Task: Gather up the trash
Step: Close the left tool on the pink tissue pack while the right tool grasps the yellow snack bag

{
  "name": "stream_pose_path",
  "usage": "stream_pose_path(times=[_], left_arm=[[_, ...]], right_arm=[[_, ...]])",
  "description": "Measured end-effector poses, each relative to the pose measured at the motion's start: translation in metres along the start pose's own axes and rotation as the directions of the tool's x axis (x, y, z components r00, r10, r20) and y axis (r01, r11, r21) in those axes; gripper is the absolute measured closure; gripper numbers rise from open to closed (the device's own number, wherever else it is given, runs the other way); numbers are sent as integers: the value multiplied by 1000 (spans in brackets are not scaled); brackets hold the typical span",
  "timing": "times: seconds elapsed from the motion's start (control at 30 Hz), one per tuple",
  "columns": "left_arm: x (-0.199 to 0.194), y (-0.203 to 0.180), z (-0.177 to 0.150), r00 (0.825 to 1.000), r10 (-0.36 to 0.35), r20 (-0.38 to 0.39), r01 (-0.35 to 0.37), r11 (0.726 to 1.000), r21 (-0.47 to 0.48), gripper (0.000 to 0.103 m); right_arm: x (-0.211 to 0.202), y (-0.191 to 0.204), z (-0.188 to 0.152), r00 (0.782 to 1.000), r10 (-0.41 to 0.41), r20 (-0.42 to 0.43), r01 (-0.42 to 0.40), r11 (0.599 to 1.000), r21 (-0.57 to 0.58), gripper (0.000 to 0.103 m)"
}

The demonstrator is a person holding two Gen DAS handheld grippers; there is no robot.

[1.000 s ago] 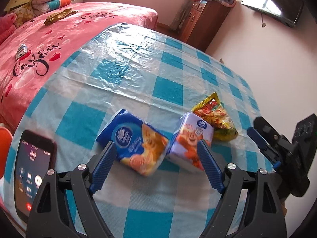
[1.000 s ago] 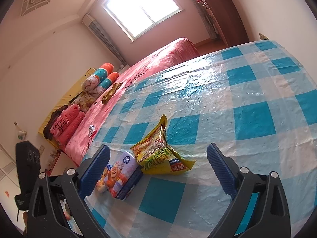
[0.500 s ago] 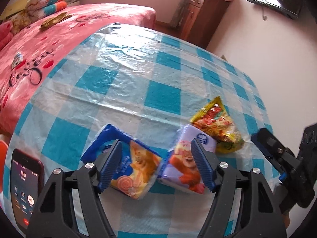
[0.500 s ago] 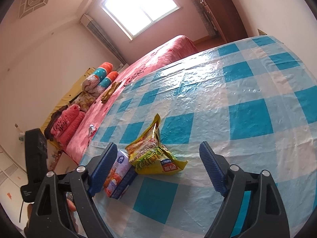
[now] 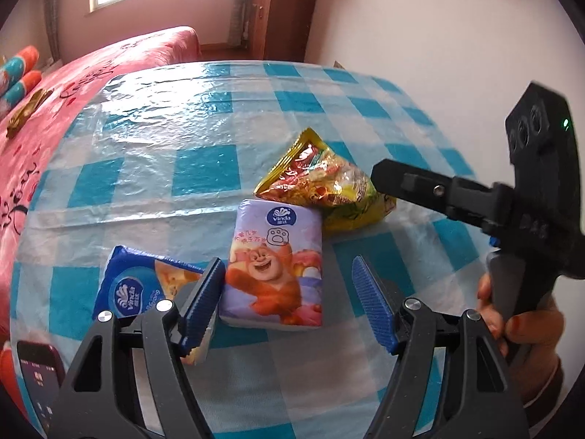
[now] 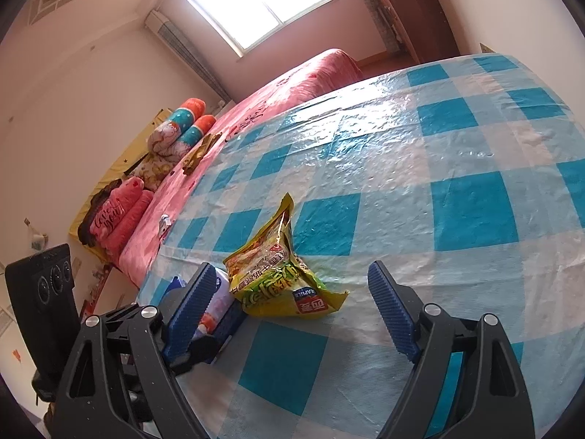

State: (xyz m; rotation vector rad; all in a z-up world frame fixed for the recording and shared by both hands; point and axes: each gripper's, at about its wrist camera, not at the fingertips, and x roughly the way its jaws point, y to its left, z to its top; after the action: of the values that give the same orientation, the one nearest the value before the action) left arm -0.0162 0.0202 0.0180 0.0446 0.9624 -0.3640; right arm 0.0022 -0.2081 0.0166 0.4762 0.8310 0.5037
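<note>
On the blue-checked tablecloth (image 5: pixel 204 168) lie a purple tissue pack with a cartoon bear (image 5: pixel 278 256), a blue tissue pack (image 5: pixel 135 289) to its left and a yellow snack bag (image 5: pixel 329 186) behind it. My left gripper (image 5: pixel 289 303) is open around the purple pack. Its left pad is at the pack's edge, and a gap shows on the right. My right gripper (image 6: pixel 290 311) stands just short of the snack bag (image 6: pixel 274 274). Its jaws are opening and the pads touch nothing. The purple pack (image 6: pixel 219 303) is half hidden behind its left finger.
A phone with a lit screen (image 5: pixel 36 384) lies at the table's near left corner. A pink bed (image 5: pixel 55 109) runs along the table's left side, with a wooden cabinet (image 5: pixel 281 11) beyond. A hand (image 5: pixel 519 322) holds the right gripper's handle at the table's right edge.
My left gripper slid right and rolled, going from straddling both tissue packs to framing only the purple one, with narrower jaws. The right gripper stayed put, its jaws narrowing a little.
</note>
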Motion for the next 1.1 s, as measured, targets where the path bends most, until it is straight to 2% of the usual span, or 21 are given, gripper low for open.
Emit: stream_pose_path(times=[0.1, 0.17, 0.2, 0.5, 0.73, 1.1], left_arm=[[7, 1, 1, 1000, 3, -12, -3, 1000, -3, 36], [8, 4, 2, 1000, 22, -14, -22, 1000, -8, 46], [8, 5, 2, 999, 32, -10, -32, 999, -10, 48], [4, 9, 0, 998, 56, -1, -56, 996, -71, 50], [-22, 17, -6, 997, 78, 19, -75, 990, -120, 50], [-56, 23, -13, 987, 150, 50, -144, 983, -114, 50]], right_arm=[[2, 6, 0, 1000, -12, 3, 12, 1000, -28, 13], [5, 9, 1, 1000, -22, -1, 22, 999, -44, 13], [7, 11, 2, 1000, -27, -3, 27, 998, -53, 13], [22, 18, 5, 998, -48, -39, 44, 995, -95, 13], [24, 18, 5, 998, -39, -48, 34, 995, -96, 13], [34, 31, 0, 994, -80, -79, 65, 982, -175, 13]])
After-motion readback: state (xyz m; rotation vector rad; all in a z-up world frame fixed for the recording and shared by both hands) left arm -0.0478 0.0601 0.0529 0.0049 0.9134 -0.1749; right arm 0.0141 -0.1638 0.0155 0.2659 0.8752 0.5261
